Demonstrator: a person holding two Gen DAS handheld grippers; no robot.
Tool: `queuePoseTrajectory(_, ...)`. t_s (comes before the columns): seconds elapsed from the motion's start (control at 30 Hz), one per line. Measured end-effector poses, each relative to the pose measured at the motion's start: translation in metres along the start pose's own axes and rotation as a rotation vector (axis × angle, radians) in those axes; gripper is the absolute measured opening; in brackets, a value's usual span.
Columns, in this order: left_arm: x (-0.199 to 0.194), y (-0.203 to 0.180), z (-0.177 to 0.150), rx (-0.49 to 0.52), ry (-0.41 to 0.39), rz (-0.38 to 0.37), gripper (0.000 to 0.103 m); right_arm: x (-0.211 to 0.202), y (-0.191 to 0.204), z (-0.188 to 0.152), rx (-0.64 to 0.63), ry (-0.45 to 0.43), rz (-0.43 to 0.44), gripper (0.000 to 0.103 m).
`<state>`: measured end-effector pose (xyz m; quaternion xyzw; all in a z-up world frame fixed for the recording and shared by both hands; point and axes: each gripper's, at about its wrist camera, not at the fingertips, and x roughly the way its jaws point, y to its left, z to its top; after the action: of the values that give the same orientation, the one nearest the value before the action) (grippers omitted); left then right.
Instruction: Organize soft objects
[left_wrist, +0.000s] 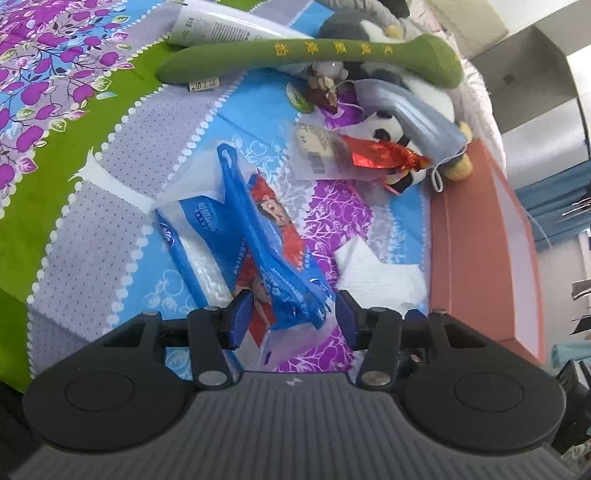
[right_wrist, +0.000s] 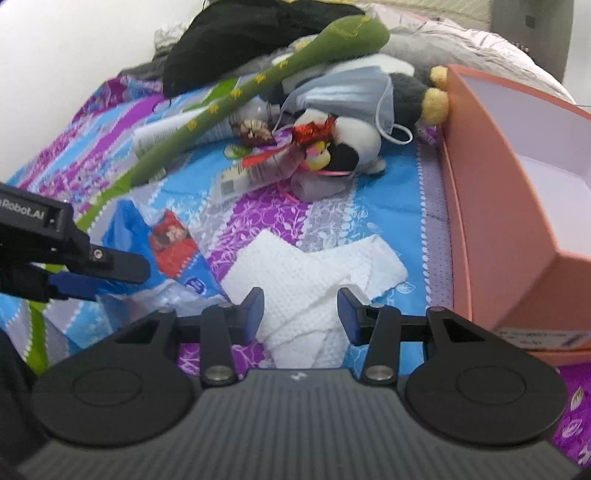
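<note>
On a patterned bed, the left tongs (left_wrist: 293, 317) stand released around a blue tissue pack (left_wrist: 255, 236). Beside it, the right tongs (right_wrist: 301, 314) hang released over a white tissue (right_wrist: 314, 273), near a pink box (right_wrist: 517, 206).

A blue tissue pack (left_wrist: 266, 254) with a red cartoon print is seen lying crumpled on the patterned bedspread (left_wrist: 122, 155), beside a folded white paper towel (right_wrist: 314, 280). Farther back, a long green plush (left_wrist: 310, 59), a panda toy (left_wrist: 388, 129) and a grey face mask (left_wrist: 417, 110) are piled near an open pink box (right_wrist: 491, 206).
</note>
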<state>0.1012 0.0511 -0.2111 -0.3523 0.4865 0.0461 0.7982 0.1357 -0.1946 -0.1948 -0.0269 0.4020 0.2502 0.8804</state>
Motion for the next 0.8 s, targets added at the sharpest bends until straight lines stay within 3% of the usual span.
queuePoseTrajectory(0.03, 0.002, -0.001, 0.001, 0.006, 0.002, 0.006, 0.055, 0.003, -0.001, 0.0, -0.003, 0.007, 0.003, 0.047)
queuePoseTrajectory(0.13, 0.009, -0.006, 0.004, 0.029, 0.006, 0.038, 0.055, 0.012, -0.004, -0.002, 0.001, 0.024, 0.01, 0.065)
queuePoseTrajectory(0.27, 0.016, -0.006, 0.005, 0.046, 0.011, 0.066, 0.053, 0.02, -0.005, -0.006, 0.004, 0.033, 0.028, 0.067)
queuePoseTrajectory(0.4, 0.021, -0.005, 0.006, 0.056, 0.02, 0.08, 0.04, 0.024, -0.002, -0.009, -0.004, 0.026, 0.032, 0.067)
queuePoseTrajectory(0.5, 0.024, -0.005, 0.005, 0.07, 0.023, 0.079, 0.032, 0.025, 0.002, -0.011, -0.032, 0.026, 0.027, 0.058)
queuePoseTrajectory(0.57, 0.024, -0.006, 0.004, 0.086, 0.022, 0.082, 0.027, 0.023, 0.004, -0.01, -0.038, 0.025, 0.046, 0.037)
queuePoseTrajectory(0.67, 0.021, -0.01, 0.003, 0.112, 0.019, 0.074, 0.02, 0.02, 0.005, -0.009, -0.05, 0.031, 0.064, 0.017)
queuePoseTrajectory(0.8, 0.008, -0.017, 0.0, 0.155, 0.001, 0.06, 0.017, 0.012, 0.007, -0.006, -0.026, 0.018, 0.06, 0.012)
